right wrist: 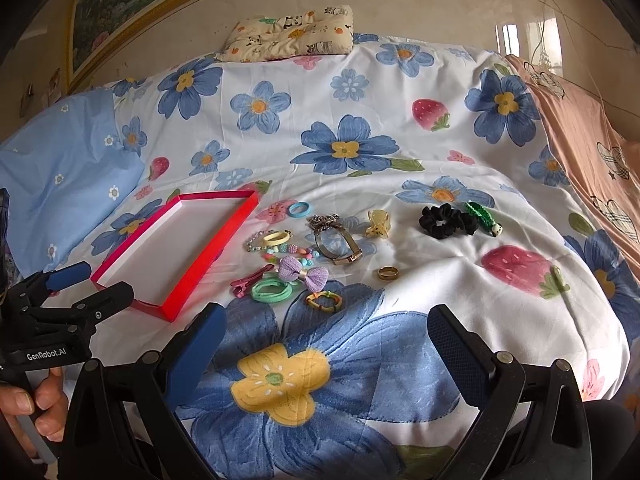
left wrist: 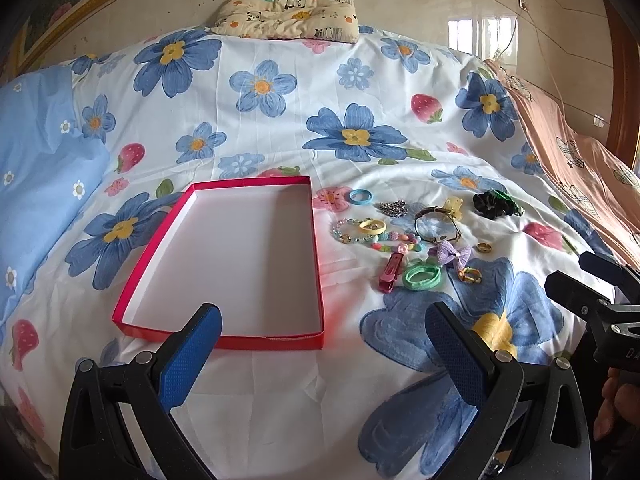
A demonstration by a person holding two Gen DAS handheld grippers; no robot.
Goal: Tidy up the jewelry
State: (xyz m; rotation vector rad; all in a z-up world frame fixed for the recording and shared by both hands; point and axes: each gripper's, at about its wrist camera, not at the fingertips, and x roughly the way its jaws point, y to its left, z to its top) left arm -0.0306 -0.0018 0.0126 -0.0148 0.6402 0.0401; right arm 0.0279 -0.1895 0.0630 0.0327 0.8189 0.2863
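- the left hand-held gripper (left wrist: 322,344) hovers over the bed (left wrist: 280,400) with its blue-padded fingers (left wrist: 192,356) wide apart and nothing between them, just in front of the near edge of the red box (left wrist: 224,336).
- the right hand-held gripper (right wrist: 322,344) also has its fingers spread, holding nothing, above a big blue flower printed on the quilt (right wrist: 460,152).
- the red box is shallow with a white inside and lies open on the quilt, left of the jewelry; nothing is in it.
- the jewelry is scattered on the quilt to the right of the box, none of it touching either gripper.
- nearest the box: a blue ring-shaped hair tie (right wrist: 299,209), a yellow bangle (right wrist: 277,237) over a beaded bracelet (right wrist: 256,242), and a string of coloured beads (right wrist: 288,251).
- in front of those: a pink hair clip (right wrist: 250,278), a coil of green hair ties (right wrist: 273,291), a purple bow (right wrist: 303,274) and a small multicoloured band (right wrist: 323,300).
- in the middle: a silver chain (right wrist: 323,219) just behind a wristwatch (right wrist: 338,246), a yellow claw clip (right wrist: 378,224), and a gold ring (right wrist: 389,273) lying alone.
- farthest right: a black scrunchie (right wrist: 444,221) touching a green clip (right wrist: 482,214).
- a hand (right wrist: 36,408) grips the left gripper's handle in the right wrist view.
- a panda-print pillow (left wrist: 288,16) sits at the far end of the bed.
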